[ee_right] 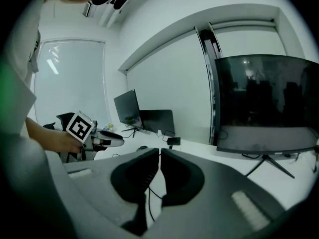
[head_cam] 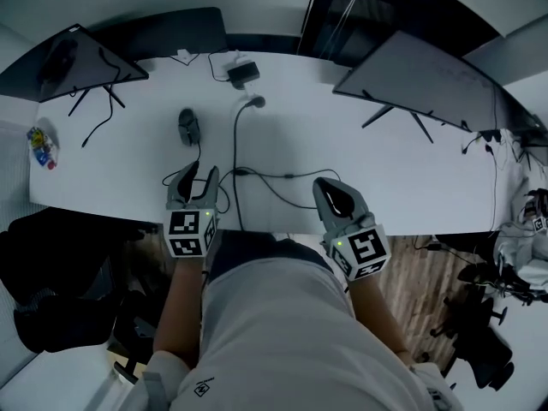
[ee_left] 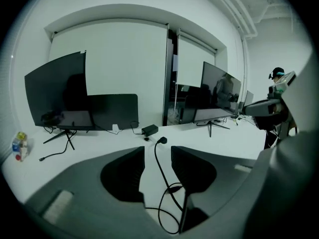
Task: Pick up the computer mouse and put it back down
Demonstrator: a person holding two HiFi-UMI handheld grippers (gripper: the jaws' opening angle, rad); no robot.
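Observation:
The dark computer mouse (head_cam: 188, 125) lies on the white desk (head_cam: 411, 169), left of the middle, with its cord trailing toward the near edge. My left gripper (head_cam: 199, 175) hovers just short of it over the desk's near edge, apart from it. In the left gripper view the left gripper (ee_left: 157, 156) stands open, with only desk and a black cable (ee_left: 164, 178) seen through the gap; the mouse does not show there. My right gripper (head_cam: 325, 185) is over the near edge right of centre. The right gripper (ee_right: 160, 153) is shut on nothing. The mouse (ee_right: 143, 147) shows small beyond it.
Two dark monitors (head_cam: 73, 62) (head_cam: 428, 80) stand at the back corners, with a dark panel (head_cam: 167, 32) between them. A black power adapter (head_cam: 243, 73) and a plug (head_cam: 255, 103) lie at the back centre. Cables (head_cam: 274, 176) loop across the middle. Office chairs (head_cam: 51, 272) (head_cam: 479, 332) flank me.

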